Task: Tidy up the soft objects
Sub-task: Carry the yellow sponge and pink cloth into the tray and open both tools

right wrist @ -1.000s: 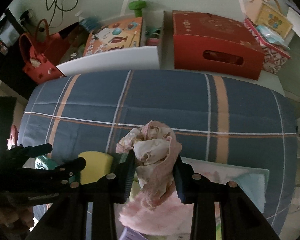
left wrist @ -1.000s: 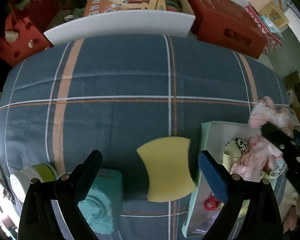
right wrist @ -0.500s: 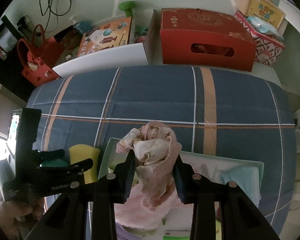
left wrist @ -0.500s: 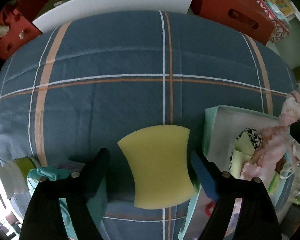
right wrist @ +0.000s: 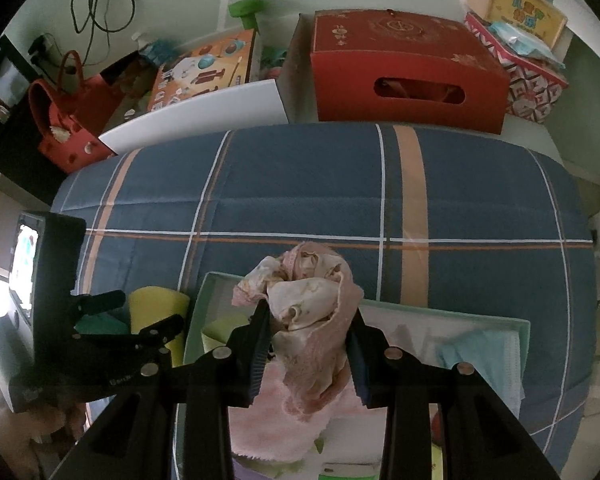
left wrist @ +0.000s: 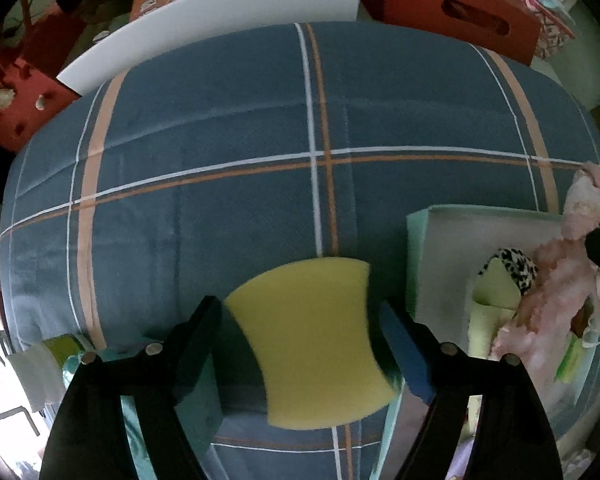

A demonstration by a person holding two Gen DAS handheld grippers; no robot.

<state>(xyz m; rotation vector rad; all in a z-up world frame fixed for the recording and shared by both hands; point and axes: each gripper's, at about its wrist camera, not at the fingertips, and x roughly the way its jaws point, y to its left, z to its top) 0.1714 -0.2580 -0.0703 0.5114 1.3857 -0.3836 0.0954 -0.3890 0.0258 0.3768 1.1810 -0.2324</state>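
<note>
Left gripper (left wrist: pixel 300 312) released, straddling yellow sponge (left wrist: pixel 312 344), long axis pointing away. Right gripper (right wrist: pixel 308 324) clenched on pink cloth (right wrist: pixel 312 308) above box (right wrist: pixel 440 316).

Sponge (left wrist: pixel 312 340) left of box (left wrist: pixel 440 240), seemingly apart

Home bedroom: plaid bedspread (right wrist: pixel 300 200), toy boxes (right wrist: pixel 204 68).
</note>
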